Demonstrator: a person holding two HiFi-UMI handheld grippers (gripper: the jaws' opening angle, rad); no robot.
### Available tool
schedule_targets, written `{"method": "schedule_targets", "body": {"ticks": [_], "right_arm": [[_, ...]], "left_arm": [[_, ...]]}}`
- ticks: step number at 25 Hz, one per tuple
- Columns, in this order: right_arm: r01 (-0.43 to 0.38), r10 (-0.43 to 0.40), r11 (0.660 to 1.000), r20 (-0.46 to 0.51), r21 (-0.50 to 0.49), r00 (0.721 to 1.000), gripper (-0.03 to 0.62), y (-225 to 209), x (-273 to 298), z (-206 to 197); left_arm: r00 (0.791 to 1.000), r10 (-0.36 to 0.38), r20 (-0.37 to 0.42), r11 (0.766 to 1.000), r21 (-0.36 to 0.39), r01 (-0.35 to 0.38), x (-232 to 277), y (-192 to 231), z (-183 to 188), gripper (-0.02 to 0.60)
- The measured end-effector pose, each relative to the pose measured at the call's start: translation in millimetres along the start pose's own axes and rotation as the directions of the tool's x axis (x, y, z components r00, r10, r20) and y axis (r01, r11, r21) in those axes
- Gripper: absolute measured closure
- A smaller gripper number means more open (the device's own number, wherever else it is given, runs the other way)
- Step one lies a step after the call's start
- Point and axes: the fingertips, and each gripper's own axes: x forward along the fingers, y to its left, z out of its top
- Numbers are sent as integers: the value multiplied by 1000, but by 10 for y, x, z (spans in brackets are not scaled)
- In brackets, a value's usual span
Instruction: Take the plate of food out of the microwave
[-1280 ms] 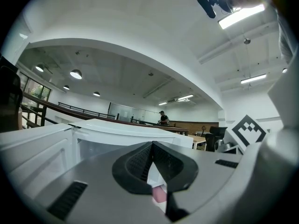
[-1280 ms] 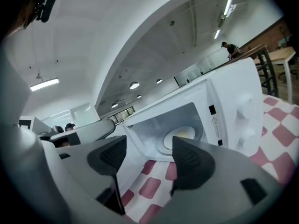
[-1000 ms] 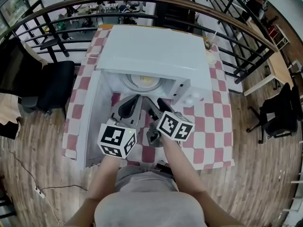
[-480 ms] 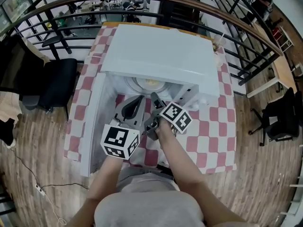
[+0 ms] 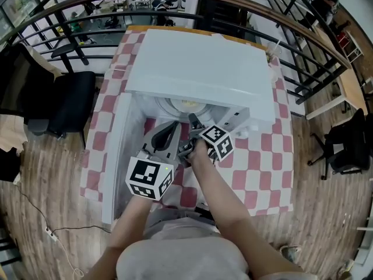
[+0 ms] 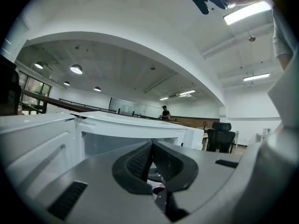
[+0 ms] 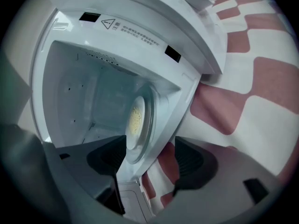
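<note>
The plate of food [image 5: 183, 104] sits inside the microwave [image 5: 198, 69], on the floor of the cavity just behind the open front. In the right gripper view the plate [image 7: 138, 125] is pale and round, with a yellowish heap of food [image 7: 135, 118] at its middle, and its near rim lies close to the microwave's front sill.

The right gripper [image 5: 190, 134] is at the mouth of the microwave, pointing into the cavity. Its jaws are released and stand wide apart, with nothing clamped between them; in its own view the right gripper [image 7: 149, 164] has the plate's near rim and the sill lined up in the gap, and no contact with the plate can be made out.

The left gripper [image 5: 163, 134] is in front of the microwave, beside the right gripper on the door side. Its jaws are clenched together, pad against pad, with nothing between them, as the left gripper [image 6: 152, 164] shows in its own view, where the microwave's white body [image 6: 140, 127] rises beyond them.

The microwave door [image 5: 115, 162] is swung fully open to the microwave's left. The microwave stands on a desk covered with a red-and-white checked cloth [image 5: 262, 156], which spreads out to the microwave's right and front. Behind the microwave runs a curved railing [image 5: 76, 10], and a black office chair [image 5: 70, 104] stands on the wooden floor to the microwave's left.
</note>
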Motion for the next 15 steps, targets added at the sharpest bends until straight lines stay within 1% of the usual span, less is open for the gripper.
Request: {"method": "schedule_targets", "body": {"ticks": [3,9,12,15], "right_arm": [[25,-26,998,23,60,999,270,-41,73,-16],[60,-64,990,25,126,998,269,-24,228,-44],[95,-104,980,40,177,994,269,-73,271,-23],[131,-144,970,49,207,988,269,-132,301,1]], "left_arm": [[1000,1,0,1000,-2,-1,-17,10,16,579],[1000,-3,7,1000,0,3,-62,-12,54,578],[1000,-3,5,1000,-6,3,-69,-8,47,579],[1000,2,11,1000,-14,-1,-87,20,66,578]]}}
